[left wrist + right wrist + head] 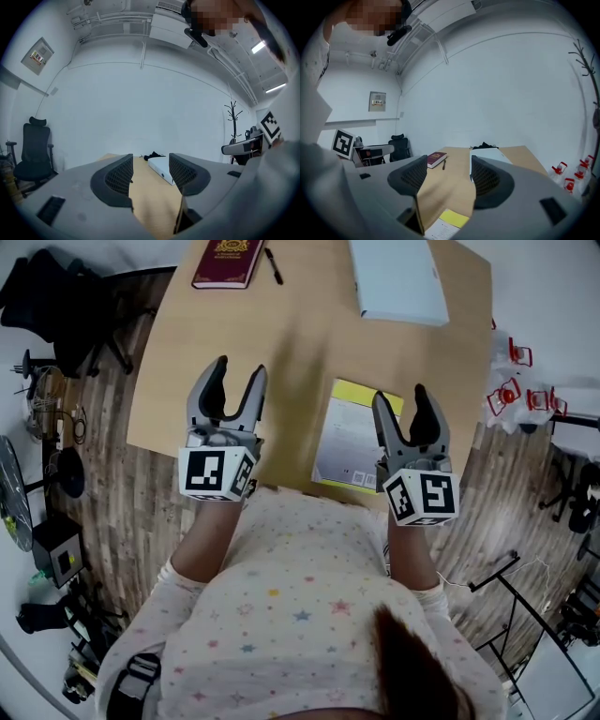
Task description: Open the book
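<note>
A dark red book (225,261) lies shut at the table's far left corner, with a black pen (273,265) beside it; both show in the right gripper view, the book (437,159) ahead of the jaws. A thin booklet with a yellow strip (356,435) lies shut near the table's front edge, just left of my right gripper (400,395). That gripper (449,180) is open and holds nothing. My left gripper (240,368) hovers over bare tabletop, also open and empty (150,176). Neither touches a book.
A white flat case (398,277) lies at the far right of the wooden table (300,343). A black office chair (56,306) stands on the floor at the left. Red-and-white items (516,381) sit on the floor at the right.
</note>
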A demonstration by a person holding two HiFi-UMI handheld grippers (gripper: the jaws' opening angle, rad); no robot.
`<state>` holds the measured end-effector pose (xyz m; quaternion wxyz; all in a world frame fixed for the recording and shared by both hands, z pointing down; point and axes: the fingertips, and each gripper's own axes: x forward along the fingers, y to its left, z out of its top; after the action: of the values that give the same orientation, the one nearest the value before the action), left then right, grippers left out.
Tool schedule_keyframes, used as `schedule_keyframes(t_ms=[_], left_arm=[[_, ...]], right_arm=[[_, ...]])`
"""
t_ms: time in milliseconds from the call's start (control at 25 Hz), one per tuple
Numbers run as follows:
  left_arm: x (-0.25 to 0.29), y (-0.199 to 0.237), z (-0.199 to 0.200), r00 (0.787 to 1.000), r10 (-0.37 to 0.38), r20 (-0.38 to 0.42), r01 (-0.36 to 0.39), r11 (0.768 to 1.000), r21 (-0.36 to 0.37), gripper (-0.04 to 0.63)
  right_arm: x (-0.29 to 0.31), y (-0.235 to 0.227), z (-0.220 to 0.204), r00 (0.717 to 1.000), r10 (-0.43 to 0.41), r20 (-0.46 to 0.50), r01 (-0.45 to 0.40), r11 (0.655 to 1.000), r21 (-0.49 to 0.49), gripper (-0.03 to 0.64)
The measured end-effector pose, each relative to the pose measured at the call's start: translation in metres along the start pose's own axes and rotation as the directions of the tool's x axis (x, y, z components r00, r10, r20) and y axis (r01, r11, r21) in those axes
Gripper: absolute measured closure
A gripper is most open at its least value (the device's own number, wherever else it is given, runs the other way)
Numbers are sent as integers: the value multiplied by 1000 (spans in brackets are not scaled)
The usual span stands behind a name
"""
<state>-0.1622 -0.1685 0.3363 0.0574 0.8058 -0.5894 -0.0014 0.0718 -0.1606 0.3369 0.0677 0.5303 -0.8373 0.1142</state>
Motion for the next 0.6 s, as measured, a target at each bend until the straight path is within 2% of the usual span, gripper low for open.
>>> schedule_keyframes(t_ms=[280, 600], left_arm=[[-1, 1, -9, 1000, 1, 0, -1, 1000, -15, 377], [-6, 7, -23, 1000, -3, -16, 2, 1000, -22, 377]], right_arm=[[10, 7, -14, 999, 18, -26, -18, 1000, -2, 331], [16, 18, -43, 998, 4, -69, 0, 999, 54, 351]])
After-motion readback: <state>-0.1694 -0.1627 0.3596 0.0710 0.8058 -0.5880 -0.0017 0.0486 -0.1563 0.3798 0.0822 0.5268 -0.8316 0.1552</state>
